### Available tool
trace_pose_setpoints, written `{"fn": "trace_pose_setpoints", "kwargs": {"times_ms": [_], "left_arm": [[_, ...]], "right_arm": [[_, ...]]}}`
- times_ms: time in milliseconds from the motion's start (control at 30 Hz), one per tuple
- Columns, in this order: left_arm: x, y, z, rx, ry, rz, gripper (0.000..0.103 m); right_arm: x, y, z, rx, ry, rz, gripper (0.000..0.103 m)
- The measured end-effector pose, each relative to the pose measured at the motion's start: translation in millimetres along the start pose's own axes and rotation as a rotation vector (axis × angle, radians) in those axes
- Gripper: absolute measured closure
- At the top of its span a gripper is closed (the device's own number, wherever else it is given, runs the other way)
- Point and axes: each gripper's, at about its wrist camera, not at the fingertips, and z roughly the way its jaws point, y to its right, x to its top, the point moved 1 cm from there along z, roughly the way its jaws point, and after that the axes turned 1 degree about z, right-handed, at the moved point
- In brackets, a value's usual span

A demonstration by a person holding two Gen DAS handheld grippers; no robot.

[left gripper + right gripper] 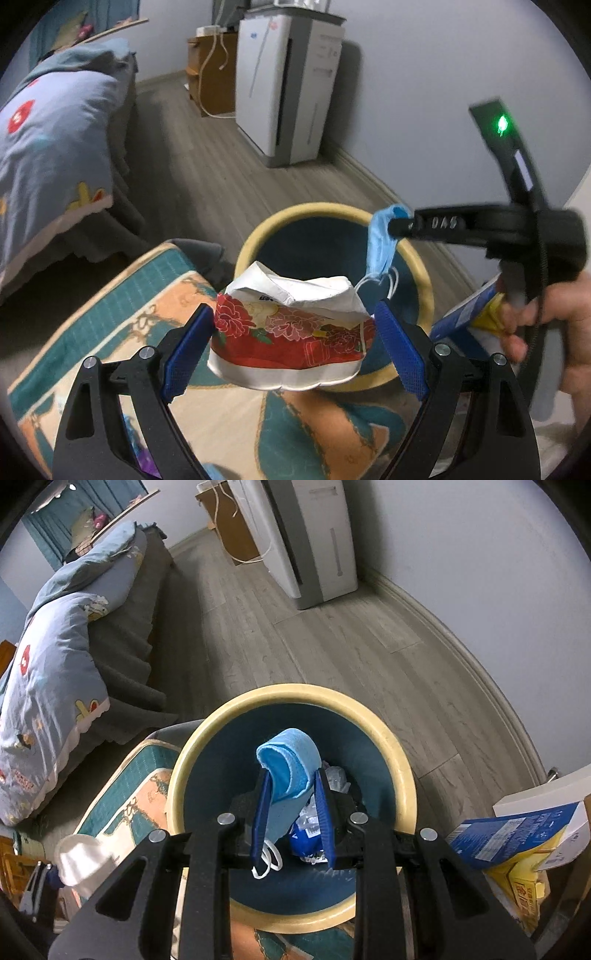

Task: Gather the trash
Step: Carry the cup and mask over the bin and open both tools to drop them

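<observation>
Grey wood-grain plank flooring fills the upper middle of both views, meeting a pale wall with a curved baseboard. Bed at the left edge, blue quilt with cartoon prints over a grey pleated skirt. White boxy appliance against the wall at upper centre, a wooden cabinet behind it with a cord trailing down. Patterned mat in teal and orange at lower left, woven look. Round bin at centre: thick cream rim, dark blue inside, crumpled clear and blue wrappers at the bottom. Left gripper, lower centre of its own view: blue textured pads set fairly wide, clamped on a crushed paper packet, red floral print with white folded top and glossy white hem, held at the bin's near rim. Right gripper: pads narrowly apart, pinching a soft light-blue face mask folded over itself, white ear loops dangling below, held directly over the bin's opening. Blue and yellow cartons at lower right.
</observation>
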Motion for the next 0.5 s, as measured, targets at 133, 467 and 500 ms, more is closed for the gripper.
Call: {"fn": "trace_pose_setpoints", "kwargs": {"times_ms": [133, 467, 500], "left_arm": [[6, 7, 16, 0.016, -0.016, 0.05, 0.015], [12, 12, 32, 0.051, 0.001, 0.083, 0.014], [13, 12, 33, 0.053, 0.007, 0.082, 0.014]], "right_arm": [[2, -2, -1, -0.015, 0.015, 0.001, 0.079], [6, 0, -5, -0.037, 0.054, 0.03, 0.079], [6, 0, -5, -0.037, 0.059, 0.032, 0.079]]}}
